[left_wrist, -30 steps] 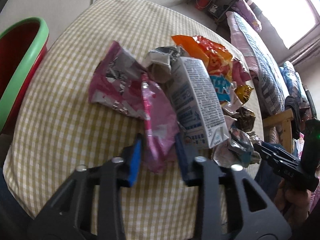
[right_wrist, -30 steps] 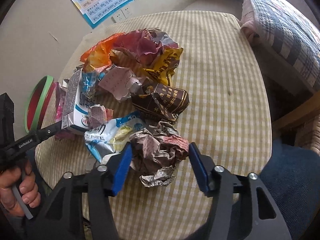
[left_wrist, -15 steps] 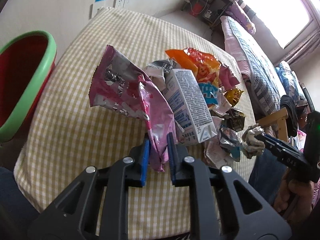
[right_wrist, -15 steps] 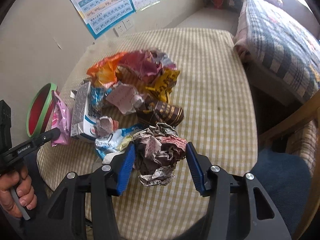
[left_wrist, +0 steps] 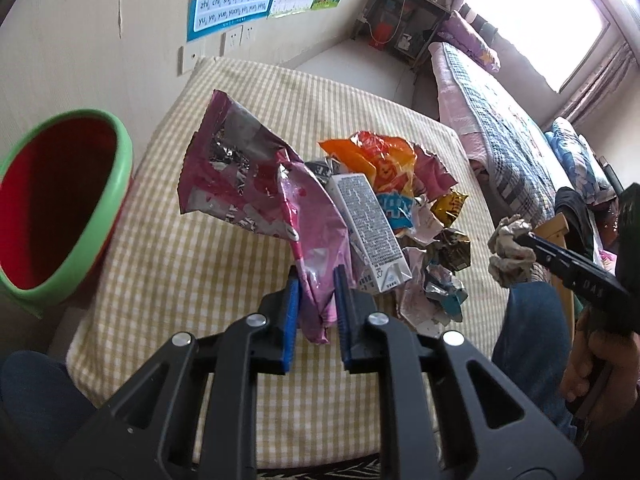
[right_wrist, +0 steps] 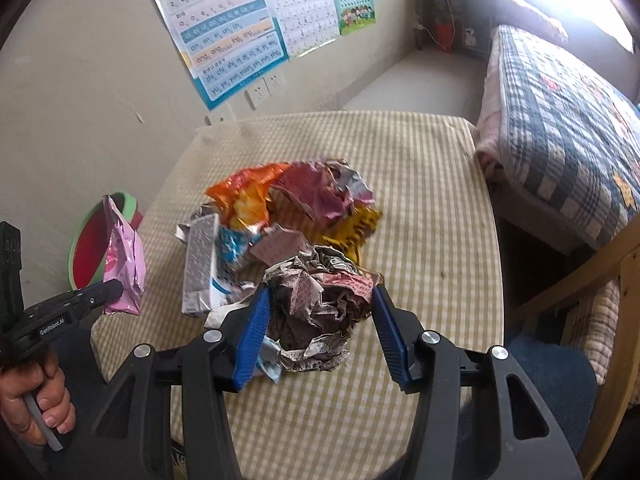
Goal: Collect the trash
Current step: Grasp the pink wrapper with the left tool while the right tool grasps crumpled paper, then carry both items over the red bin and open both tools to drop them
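Observation:
My left gripper (left_wrist: 317, 276) is shut on a pink foil wrapper (left_wrist: 256, 184), which hangs lifted above the checked table (left_wrist: 168, 248). In the right wrist view the same pink wrapper (right_wrist: 122, 264) dangles from the left gripper (right_wrist: 116, 286) at the left. My right gripper (right_wrist: 320, 296) is shut on a crumpled paper ball (right_wrist: 320, 300), raised off the table (right_wrist: 420, 208); that paper ball (left_wrist: 512, 248) also shows at the right of the left wrist view. A heap of trash remains on the cloth: a white carton (left_wrist: 368, 232), an orange wrapper (left_wrist: 372, 160) and foil scraps.
A red bin with a green rim (left_wrist: 60, 204) stands left of the table, below its edge. A bed with a plaid quilt (right_wrist: 560, 120) lies to the right, with a wooden chair (right_wrist: 600, 280) beside it. Posters (right_wrist: 224, 36) hang on the wall behind.
The left jaws closed on the pink wrapper and lifted it off the table. The right gripper rose with the paper ball clamped between its pads. Both views now look from higher up.

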{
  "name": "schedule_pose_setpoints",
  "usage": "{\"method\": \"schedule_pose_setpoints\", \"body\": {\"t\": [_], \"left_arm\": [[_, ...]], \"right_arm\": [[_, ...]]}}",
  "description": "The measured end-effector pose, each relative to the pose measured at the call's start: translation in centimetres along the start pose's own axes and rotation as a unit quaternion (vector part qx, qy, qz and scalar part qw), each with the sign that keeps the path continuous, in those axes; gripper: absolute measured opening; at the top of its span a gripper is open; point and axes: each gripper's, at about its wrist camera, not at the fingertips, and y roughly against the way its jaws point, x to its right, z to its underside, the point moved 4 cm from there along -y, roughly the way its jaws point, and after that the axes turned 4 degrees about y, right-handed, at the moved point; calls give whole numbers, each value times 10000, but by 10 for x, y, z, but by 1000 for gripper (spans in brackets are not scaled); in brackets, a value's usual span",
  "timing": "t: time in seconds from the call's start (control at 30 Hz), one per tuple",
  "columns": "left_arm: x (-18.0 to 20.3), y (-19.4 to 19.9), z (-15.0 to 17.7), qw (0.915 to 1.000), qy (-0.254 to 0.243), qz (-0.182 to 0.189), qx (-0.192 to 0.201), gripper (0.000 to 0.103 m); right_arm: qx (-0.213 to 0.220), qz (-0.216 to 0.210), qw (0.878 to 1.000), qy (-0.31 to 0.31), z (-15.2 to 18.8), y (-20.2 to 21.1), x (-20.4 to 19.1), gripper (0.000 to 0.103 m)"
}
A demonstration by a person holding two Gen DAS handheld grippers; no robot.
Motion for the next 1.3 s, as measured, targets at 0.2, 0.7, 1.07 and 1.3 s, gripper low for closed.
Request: {"method": "schedule_pose_setpoints", "body": {"t": [0.2,0.7,1.07,1.3], "left_arm": [[-17,15,-6,9998,94,-45,145,16],[-81,54,-23,9963,581,-229,593,16],[-141,82,-32,9907,950,-488,845,16],[-174,94,-36,9875,1102,-611,949,16]], "right_arm": [[140,-93,9997,199,-18,1,-18,50],[411,-557,9939,863,-66,-9,-101,50],[383,-963,9855,1346,-86,-33,-181,50],[284,-1211,9792,1601,-98,-53,-233,50]]}}
